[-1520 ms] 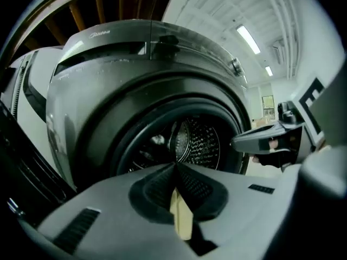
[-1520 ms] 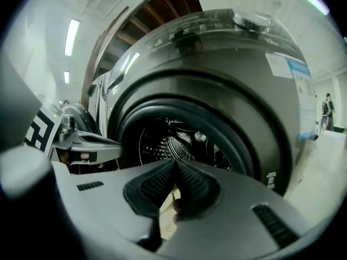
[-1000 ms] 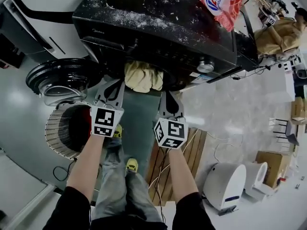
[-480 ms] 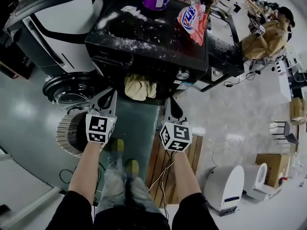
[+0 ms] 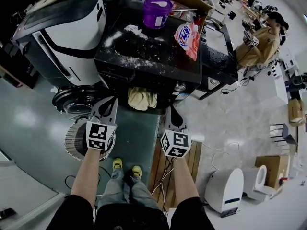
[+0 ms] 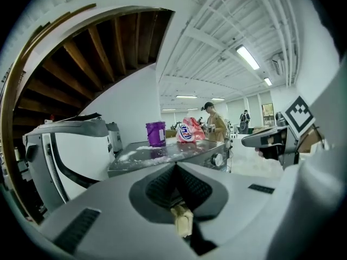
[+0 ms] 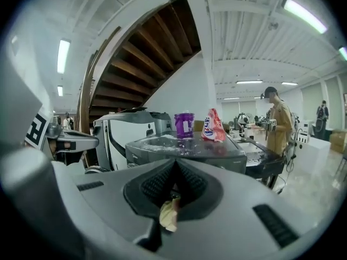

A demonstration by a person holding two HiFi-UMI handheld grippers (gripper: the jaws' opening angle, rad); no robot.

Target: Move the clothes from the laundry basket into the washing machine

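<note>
yellow cloth (image 5: 142, 98), by washer (image 5: 153, 54) front edge

Counted: one black washing machine (image 5: 148, 56), one laundry basket (image 5: 71, 140), one yellow garment (image 5: 141, 98), one purple tub (image 5: 157, 12), one detergent bag (image 5: 187, 35). Two grippers are shown: left gripper (image 5: 112, 101), right gripper (image 5: 171, 110).

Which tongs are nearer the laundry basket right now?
Left. The left tongs sit over the rim of the laundry basket; the right tongs are off to its side, by the wooden pallet. Both pinch the yellow cloth.
</note>
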